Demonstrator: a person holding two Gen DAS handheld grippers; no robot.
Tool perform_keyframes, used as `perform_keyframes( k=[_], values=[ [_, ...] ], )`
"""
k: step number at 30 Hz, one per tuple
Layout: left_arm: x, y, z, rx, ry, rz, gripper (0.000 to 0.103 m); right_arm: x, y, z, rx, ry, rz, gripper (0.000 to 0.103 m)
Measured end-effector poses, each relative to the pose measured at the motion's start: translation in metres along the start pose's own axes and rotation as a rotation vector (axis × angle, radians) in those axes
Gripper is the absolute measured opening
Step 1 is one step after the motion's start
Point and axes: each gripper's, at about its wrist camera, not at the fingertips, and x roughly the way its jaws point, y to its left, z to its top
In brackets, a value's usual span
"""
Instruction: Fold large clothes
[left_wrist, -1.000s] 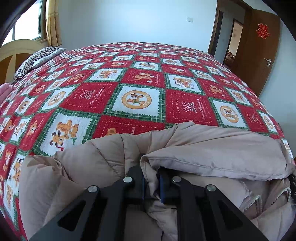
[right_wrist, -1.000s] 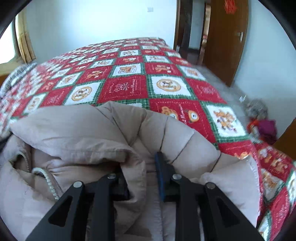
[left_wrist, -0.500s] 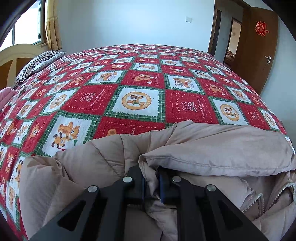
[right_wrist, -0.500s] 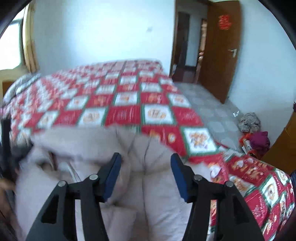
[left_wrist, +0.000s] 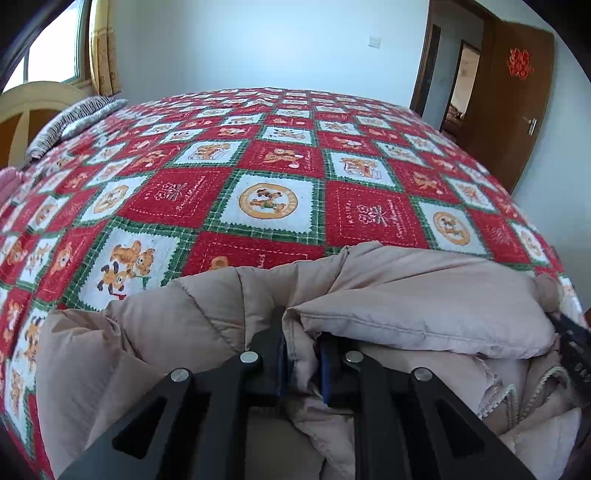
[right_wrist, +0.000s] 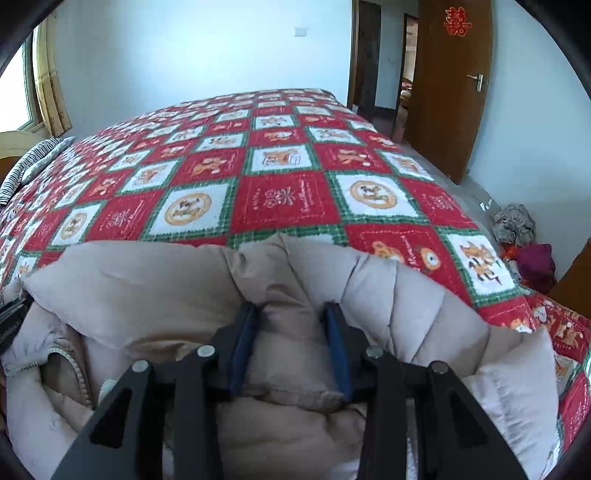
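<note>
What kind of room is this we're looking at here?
Most likely a bedroom in a home: a large bed under a red patchwork quilt, a striped pillow near the window, and a wooden door opening onto another room.

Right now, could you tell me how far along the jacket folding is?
Early. The beige jacket lies bunched on the bedspread. The left gripper pinches a fold; the right gripper is closing around a puffy section. No neat fold shows yet; flattening and folding remain.
</note>
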Motion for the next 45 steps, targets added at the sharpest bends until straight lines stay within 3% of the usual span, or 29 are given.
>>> perform_keyframes(
  k=[3,5,8,10,12,17,19,21,23,25,33,39,45],
  values=[
    [-0.011,0.01,-0.003,-0.048,0.014,-0.068,0.021,0.0,0.008,-0.001,-0.037,-0.008,-0.045,0.043],
    [-0.031,0.013,-0.006,-0.026,0.027,-0.098,0.025,0.0,0.009,-0.001,-0.045,-0.011,-0.054,0.043],
    [-0.067,0.009,-0.005,0.023,-0.02,-0.104,0.033,0.0,0.005,-0.001,-0.036,-0.012,-0.043,0.043],
    [-0.087,-0.002,0.01,0.042,-0.08,-0.114,0.033,0.0,0.006,-0.001,-0.039,-0.014,-0.047,0.043],
    [-0.092,-0.021,0.032,0.05,-0.111,-0.113,0.04,0.0,0.006,-0.001,-0.042,-0.018,-0.053,0.043],
    [-0.06,-0.072,0.062,0.109,-0.121,-0.061,0.045,-0.002,0.008,-0.002,-0.046,-0.027,-0.06,0.043],
    [-0.038,-0.08,0.054,0.131,-0.093,0.001,0.045,-0.002,0.008,-0.002,-0.046,-0.03,-0.062,0.044],
    [-0.001,-0.083,0.028,0.203,-0.04,0.116,0.045,-0.003,0.008,-0.002,-0.044,-0.034,-0.061,0.044],
    [0.017,-0.073,0.011,0.185,0.017,0.07,0.045,-0.006,0.009,-0.002,-0.045,-0.051,-0.052,0.045],
    [0.016,-0.068,0.013,0.165,0.012,0.066,0.045,-0.006,0.01,-0.002,-0.051,-0.052,-0.068,0.047],
    [0.028,-0.091,0.008,0.282,0.015,0.195,0.045,-0.007,0.012,-0.002,-0.055,-0.058,-0.083,0.049],
    [0.031,-0.092,0.006,0.293,0.009,0.205,0.045,-0.002,0.011,-0.001,-0.057,-0.036,-0.079,0.051],
    [0.031,-0.091,0.007,0.285,0.005,0.198,0.045,-0.01,-0.001,0.004,-0.003,-0.003,-0.017,0.052]
  ],
)
